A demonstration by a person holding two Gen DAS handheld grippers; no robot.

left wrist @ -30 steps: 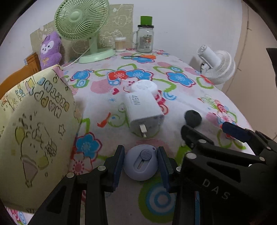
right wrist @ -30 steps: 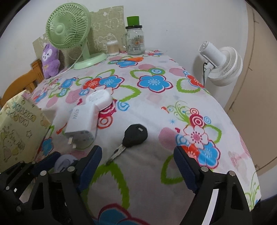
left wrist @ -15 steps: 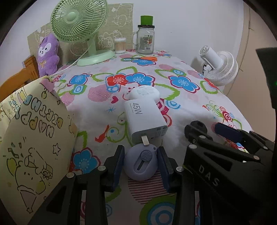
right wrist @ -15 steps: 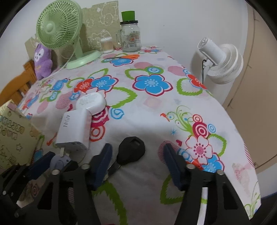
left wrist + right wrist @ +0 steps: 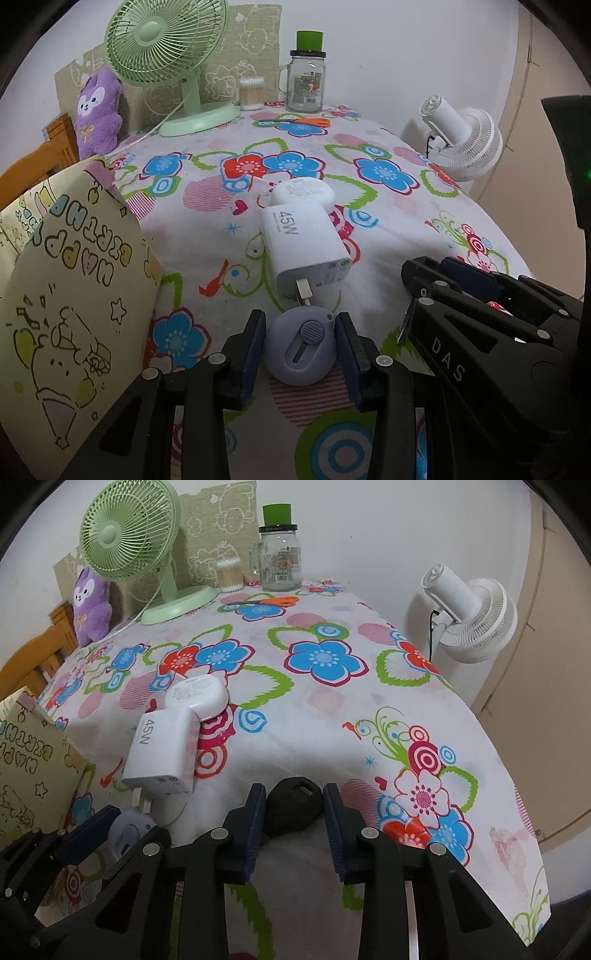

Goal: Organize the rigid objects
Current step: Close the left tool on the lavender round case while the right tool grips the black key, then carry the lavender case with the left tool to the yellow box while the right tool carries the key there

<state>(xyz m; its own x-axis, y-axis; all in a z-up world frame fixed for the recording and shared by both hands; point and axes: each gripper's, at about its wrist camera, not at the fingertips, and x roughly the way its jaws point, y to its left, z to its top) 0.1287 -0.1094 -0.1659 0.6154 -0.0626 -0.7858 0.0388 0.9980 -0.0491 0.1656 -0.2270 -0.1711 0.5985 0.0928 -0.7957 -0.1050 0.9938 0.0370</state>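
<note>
Left gripper [image 5: 300, 349]: clamped on a round lavender retractable cutter [image 5: 300, 347], held just off the floral tablecloth [image 5: 388, 221], its front edge beside the prongs of a white 45W charger [image 5: 304, 251]. Right gripper [image 5: 294, 818]: closed around the black head of a key [image 5: 293, 806] near the table's front. White earbud case [image 5: 197, 696]: touching the charger's far end. Birthday gift bag [image 5: 66, 314]: standing at left.

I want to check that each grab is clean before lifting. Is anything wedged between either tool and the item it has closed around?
Nothing visible. The left tool has its pads directly against the round lilac cutter, whose far edge meets the 45W charger's prongs. The right tool closes on the black key head with nothing between.
</note>
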